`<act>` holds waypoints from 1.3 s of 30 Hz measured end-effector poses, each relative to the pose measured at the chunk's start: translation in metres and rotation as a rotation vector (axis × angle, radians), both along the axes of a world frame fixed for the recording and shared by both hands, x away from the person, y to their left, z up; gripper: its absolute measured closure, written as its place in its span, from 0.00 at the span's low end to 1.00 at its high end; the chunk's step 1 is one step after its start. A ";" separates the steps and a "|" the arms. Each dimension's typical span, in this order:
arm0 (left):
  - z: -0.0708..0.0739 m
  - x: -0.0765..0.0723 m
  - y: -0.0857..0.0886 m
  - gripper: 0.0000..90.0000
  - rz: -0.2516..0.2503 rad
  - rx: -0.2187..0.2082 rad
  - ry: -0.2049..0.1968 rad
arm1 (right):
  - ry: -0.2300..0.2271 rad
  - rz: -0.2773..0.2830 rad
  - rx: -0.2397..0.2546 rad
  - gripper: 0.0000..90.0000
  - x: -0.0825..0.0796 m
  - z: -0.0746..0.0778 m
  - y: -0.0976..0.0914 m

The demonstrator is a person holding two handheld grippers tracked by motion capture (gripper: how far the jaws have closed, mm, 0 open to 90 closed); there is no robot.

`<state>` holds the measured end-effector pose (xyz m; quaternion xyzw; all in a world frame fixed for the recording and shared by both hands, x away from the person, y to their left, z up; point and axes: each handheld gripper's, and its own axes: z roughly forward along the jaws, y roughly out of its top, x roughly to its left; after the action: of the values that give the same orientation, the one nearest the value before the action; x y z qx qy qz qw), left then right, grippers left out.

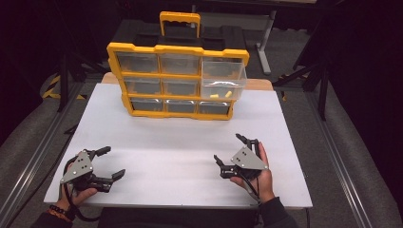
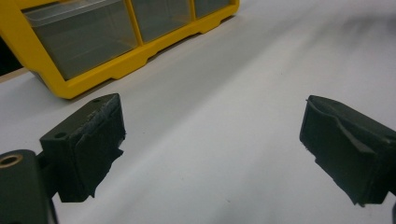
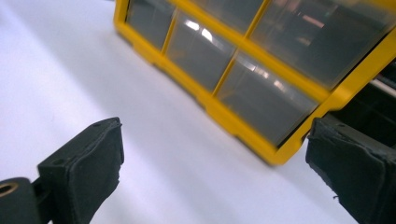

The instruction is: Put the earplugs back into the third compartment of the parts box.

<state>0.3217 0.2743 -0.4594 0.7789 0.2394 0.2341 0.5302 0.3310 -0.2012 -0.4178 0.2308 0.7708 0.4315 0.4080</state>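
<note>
Plainly, both pairs of jaws stand spread wide with nothing between them. On the high view the left gripper (image 1: pixel 107 164) rests low at 8 o'clock on the white tabletop (image 1: pixel 176 142), and the right gripper (image 1: pixel 233 151) sits at 4 o'clock, each in a hand. Well apart from both, at 12 o'clock, stands the yellow drawer organizer (image 1: pixel 177 76), upright. Its top right clear drawer (image 1: pixel 223 78) is pulled out, with small yellow pieces (image 1: pixel 221 95) inside.
</note>
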 end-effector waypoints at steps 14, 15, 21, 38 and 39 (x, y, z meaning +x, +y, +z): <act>0.001 -0.001 -0.005 0.08 -0.016 0.002 -0.008 | 0.087 -0.046 0.046 0.06 -0.020 -0.029 -0.033; 0.001 -0.001 -0.004 0.08 -0.013 0.001 -0.008 | 0.087 -0.049 0.066 0.06 -0.022 -0.029 -0.036; 0.000 0.001 -0.004 0.08 -0.007 -0.003 -0.004 | 0.097 -0.047 0.081 0.06 -0.018 -0.031 -0.037; 0.001 0.000 0.000 0.08 0.003 -0.010 -0.003 | 0.099 -0.034 0.080 0.05 -0.018 -0.031 -0.030; 0.001 0.000 0.000 0.08 0.003 -0.010 -0.003 | 0.099 -0.034 0.080 0.05 -0.018 -0.031 -0.030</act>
<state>0.3222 0.2738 -0.4580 0.7756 0.2411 0.2350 0.5340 0.3129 -0.2309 -0.4485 0.2809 0.7681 0.4432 0.3669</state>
